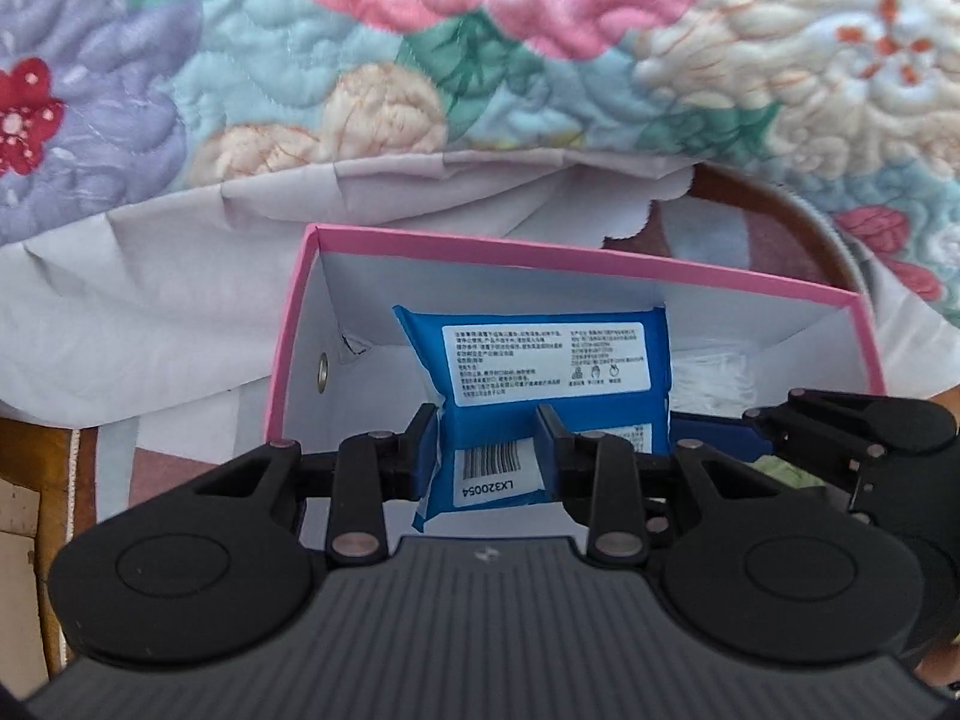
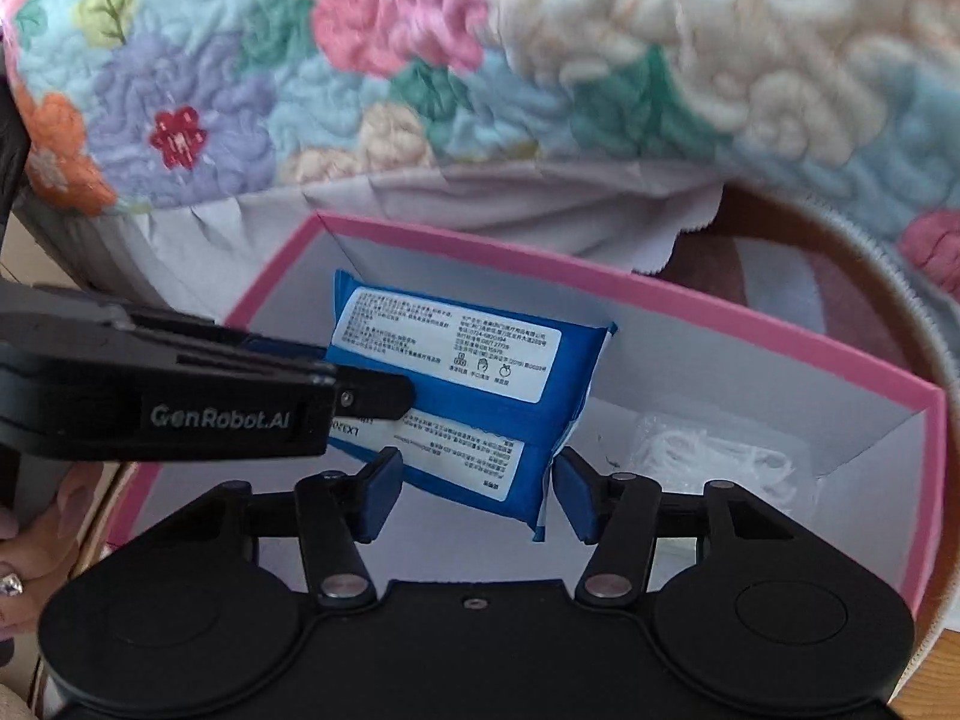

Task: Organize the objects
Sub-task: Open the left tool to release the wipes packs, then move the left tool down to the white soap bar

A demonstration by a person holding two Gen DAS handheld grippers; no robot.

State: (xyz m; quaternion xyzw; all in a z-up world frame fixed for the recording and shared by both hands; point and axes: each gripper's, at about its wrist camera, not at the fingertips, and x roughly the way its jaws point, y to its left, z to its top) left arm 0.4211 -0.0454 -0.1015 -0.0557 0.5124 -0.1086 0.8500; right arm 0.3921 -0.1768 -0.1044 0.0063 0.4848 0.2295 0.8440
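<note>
Blue pads of the left tool (image 1: 486, 444) press on both sides of the blue wipes packet (image 1: 540, 372), pinching its near end by the barcode label. Packet hangs tilted inside the pink box (image 1: 576, 255), white label side facing the camera, its far end pointing toward 12 o'clock and close to the far wall.

Right tool (image 2: 474, 495): fingers spread, one pad on either side of the packet's (image 2: 468, 384) lower corner. Left pad looks clear of the wrapper; right pad is just beside the packet's edge, and whether it touches I cannot tell. The left tool's black body enters the right wrist view from 9 o'clock, reaching the packet's side.

Box is open-topped, pink rim, white inner walls. A metal eyelet (image 1: 324, 368) sits in the wall at 9 o'clock in the left view. Floor of the box lies bare below and at 9 o'clock of the packet. At 3 o'clock, a clear bag of white stringy items (image 2: 714, 456) lies on the box floor, apart from the packet, with bare floor between them.

Beyond the far rim at 12 o'clock: crumpled white sheet (image 1: 180, 252), then a floral quilt (image 1: 480, 30) filling the top of both views. At 2 o'clock a dark curved wooden edge (image 1: 798, 210) shows past the box corner. A hand with a ring (image 2: 24, 546) shows at 8 o'clock in the right wrist view.
</note>
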